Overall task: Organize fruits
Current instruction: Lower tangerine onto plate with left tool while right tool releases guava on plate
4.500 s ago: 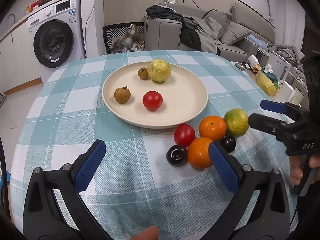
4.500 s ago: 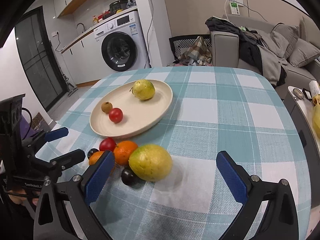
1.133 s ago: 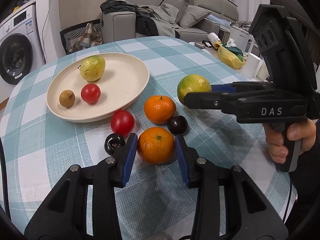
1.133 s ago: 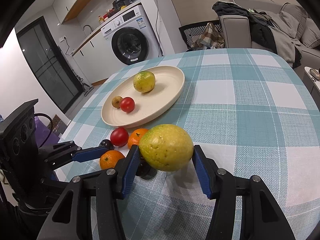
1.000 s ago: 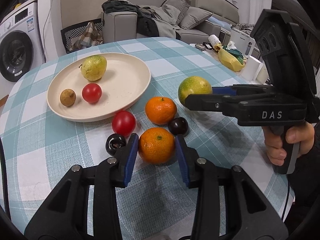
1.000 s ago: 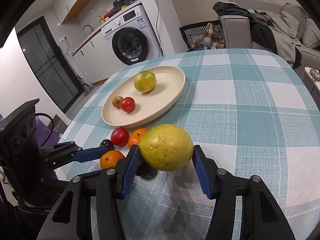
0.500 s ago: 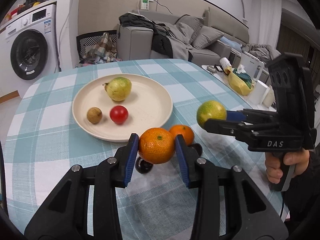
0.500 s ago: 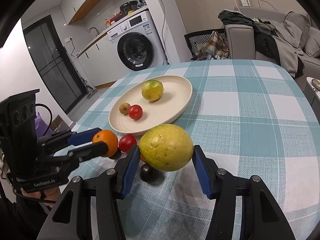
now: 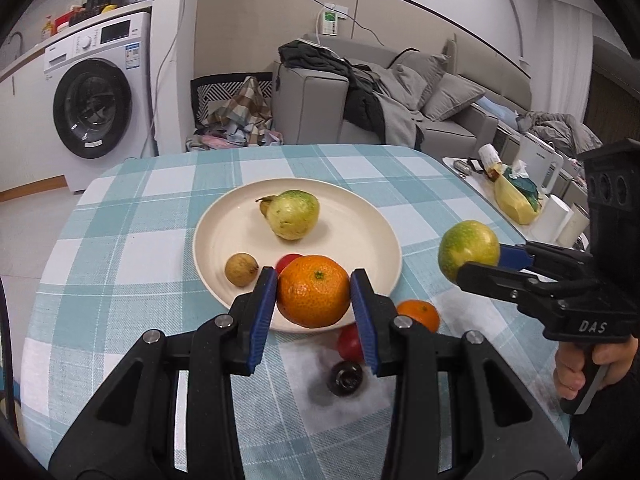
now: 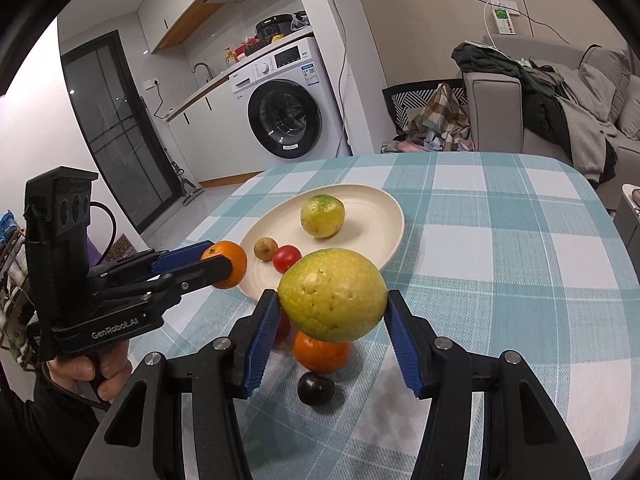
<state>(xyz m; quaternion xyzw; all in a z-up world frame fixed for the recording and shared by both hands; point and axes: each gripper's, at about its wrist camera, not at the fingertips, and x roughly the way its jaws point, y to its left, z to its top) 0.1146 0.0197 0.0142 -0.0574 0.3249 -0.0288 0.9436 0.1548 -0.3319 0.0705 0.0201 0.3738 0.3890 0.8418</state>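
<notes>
My left gripper (image 9: 314,300) is shut on an orange (image 9: 314,297) and holds it in the air over the near rim of the cream plate (image 9: 360,216). My right gripper (image 10: 332,300) is shut on a large yellow-green fruit (image 10: 332,294), lifted above the table to the right of the plate (image 10: 372,216). On the plate lie a pale green fruit (image 9: 294,214), a small brown fruit (image 9: 241,269) and a red tomato (image 10: 287,258). On the cloth below remain a second orange (image 9: 418,314), a red tomato (image 9: 350,344) and a dark plum (image 9: 346,378).
The round table wears a teal checked cloth (image 9: 120,240). Behind it stand a washing machine (image 9: 94,108) and a grey sofa (image 9: 360,100) with clothes on it. A low side table (image 9: 520,196) with bottles and bags sits at the right.
Both grippers have risen off the cloth with their fruit. The left one has carried the orange forward to the plate's near rim; the other orange, tomato and plum stay on the table.
</notes>
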